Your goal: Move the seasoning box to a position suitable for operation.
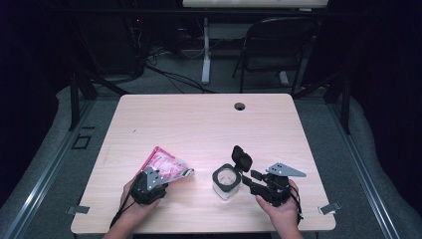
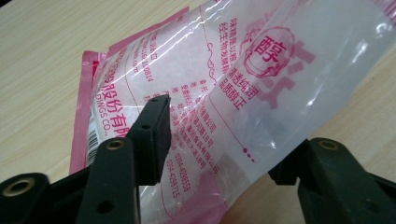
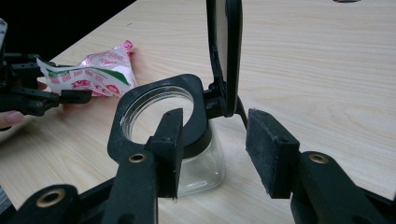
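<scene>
A pink and clear plastic bag (image 1: pixel 168 166) printed with red characters lies on the table's near left. My left gripper (image 1: pixel 160 175) has the bag's near end (image 2: pixel 261 70) between its jaws (image 2: pixel 219 140), and both pads touch the film. A small square glass jar (image 1: pixel 226 179) with a black collar stands at the near right, its black hinged lid (image 1: pixel 242 158) flipped up. My right gripper (image 1: pixel 247 180) points at the jar (image 3: pixel 201 163). Its jaws (image 3: pixel 215 114) stand apart: the left pad overlaps the jar, the right pad is clear of it. The bag (image 3: pixel 100 72) and the left gripper (image 3: pixel 77 96) lie beyond.
The light wooden table (image 1: pixel 199 119) has a cable hole (image 1: pixel 240 106) near its far edge. A folding chair (image 1: pixel 278 45) and a white desk leg (image 1: pixel 205 55) stand behind it. Metal clips (image 1: pixel 328 208) sit at the front corners.
</scene>
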Motion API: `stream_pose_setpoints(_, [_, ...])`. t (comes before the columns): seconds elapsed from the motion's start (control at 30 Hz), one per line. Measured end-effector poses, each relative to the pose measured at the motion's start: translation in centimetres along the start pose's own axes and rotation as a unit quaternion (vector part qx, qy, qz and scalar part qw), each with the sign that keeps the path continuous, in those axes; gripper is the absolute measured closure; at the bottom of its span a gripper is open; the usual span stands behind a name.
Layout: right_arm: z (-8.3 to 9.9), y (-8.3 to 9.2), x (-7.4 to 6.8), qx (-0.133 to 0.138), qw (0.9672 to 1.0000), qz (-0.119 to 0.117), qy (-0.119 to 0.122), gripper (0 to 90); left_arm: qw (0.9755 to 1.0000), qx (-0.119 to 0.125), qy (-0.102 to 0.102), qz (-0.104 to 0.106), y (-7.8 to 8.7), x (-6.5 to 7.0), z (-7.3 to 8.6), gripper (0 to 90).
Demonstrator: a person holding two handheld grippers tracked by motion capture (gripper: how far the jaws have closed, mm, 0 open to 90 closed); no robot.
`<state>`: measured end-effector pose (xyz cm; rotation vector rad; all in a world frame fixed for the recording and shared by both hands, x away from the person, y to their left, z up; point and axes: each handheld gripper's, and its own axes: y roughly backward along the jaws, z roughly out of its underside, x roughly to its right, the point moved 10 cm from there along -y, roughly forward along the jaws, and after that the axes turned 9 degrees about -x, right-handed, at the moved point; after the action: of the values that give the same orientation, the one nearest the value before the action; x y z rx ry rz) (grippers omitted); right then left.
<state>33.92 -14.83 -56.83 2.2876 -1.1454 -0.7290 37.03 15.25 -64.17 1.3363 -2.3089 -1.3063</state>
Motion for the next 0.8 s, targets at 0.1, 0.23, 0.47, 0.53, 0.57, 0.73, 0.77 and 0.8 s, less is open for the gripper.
stream_pose_setpoints(0.1, [-0.01, 0.06, 0.01, 0.001, 1.0000, 0.001, 0.000, 56.5, 1.0000, -0.003, 0.001, 0.000, -0.07, 0.07, -0.21, 55.6])
stream_pose_setpoints(0.23, [-0.01, 0.01, -0.02, 0.001, 1.0000, -0.001, 0.000, 56.5, 0.9999, 0.001, 0.012, 0.007, -0.19, 0.03, -0.45, 63.2])
stream_pose_setpoints(0.47, [0.02, 0.05, -0.01, 0.000, 1.0000, 0.000, 0.002, 56.5, 0.9995, 0.004, 0.022, 0.022, -0.26, -0.01, -0.66, 73.8])
stream_pose_setpoints(0.53, [0.06, 0.04, 0.06, -0.001, 1.0000, -0.001, 0.001, 56.5, 0.9994, 0.005, 0.024, 0.024, -0.16, -0.01, -0.69, 76.6])
stream_pose_setpoints(0.57, [0.08, 0.06, 0.13, -0.001, 1.0000, 0.001, 0.001, 56.5, 0.9994, 0.005, 0.024, 0.025, -0.09, -0.02, -0.71, 77.9])
stream_pose_setpoints(0.73, [0.18, -0.04, 0.22, -0.001, 1.0000, 0.002, 0.000, 56.7, 0.9992, 0.008, 0.025, 0.030, 0.15, -0.06, -0.79, 83.5])
stream_pose_setpoints(0.77, [0.19, -0.07, 0.21, -0.001, 1.0000, 0.001, 0.000, 56.7, 0.9991, 0.009, 0.026, 0.031, 0.22, -0.10, -0.82, 84.6])
stream_pose_setpoints(0.8, [0.19, -0.08, 0.19, 0.000, 1.0000, 0.001, 0.001, 56.7, 0.9989, 0.011, 0.029, 0.034, 0.31, -0.14, -0.86, 85.4])
